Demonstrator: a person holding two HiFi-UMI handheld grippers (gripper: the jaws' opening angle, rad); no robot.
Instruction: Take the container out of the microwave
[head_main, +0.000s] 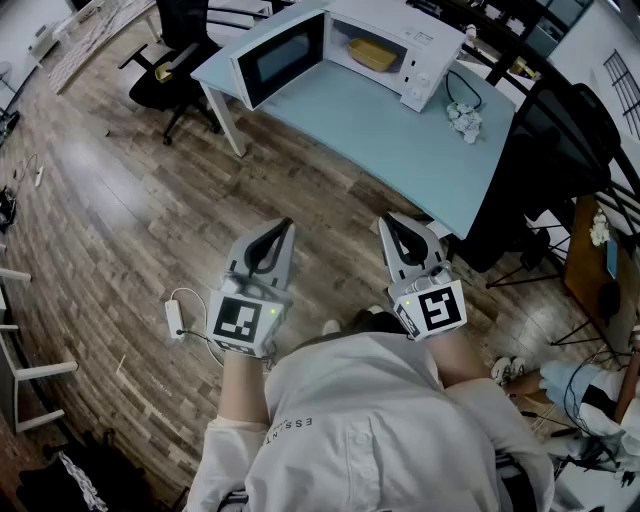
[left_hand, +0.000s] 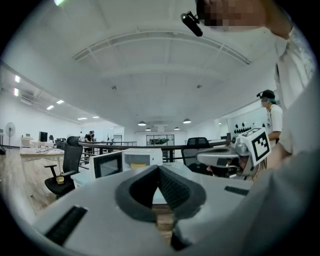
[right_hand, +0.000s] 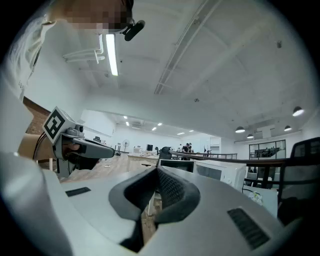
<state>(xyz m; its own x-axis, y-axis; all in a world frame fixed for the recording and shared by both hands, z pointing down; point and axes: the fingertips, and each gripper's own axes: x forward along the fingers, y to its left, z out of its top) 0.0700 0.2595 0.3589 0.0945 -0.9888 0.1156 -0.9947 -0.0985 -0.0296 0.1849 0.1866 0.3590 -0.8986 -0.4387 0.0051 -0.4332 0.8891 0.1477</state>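
A white microwave (head_main: 385, 50) stands on the far part of a light blue table (head_main: 400, 140), its door (head_main: 278, 58) swung open to the left. Inside lies a yellow container (head_main: 371, 54); the same container (left_hand: 136, 162) shows faintly in the left gripper view. My left gripper (head_main: 283, 228) and right gripper (head_main: 386, 226) hang side by side over the wooden floor, well short of the table. Both are shut with nothing between the tips. The right gripper view shows the microwave (right_hand: 220, 172) beyond its tips.
A black office chair (head_main: 170, 60) stands left of the table, and a dark chair (head_main: 540, 170) at its right end. A crumpled white object (head_main: 463, 117) with a black cable lies on the table beside the microwave. A white power adapter (head_main: 175, 320) lies on the floor.
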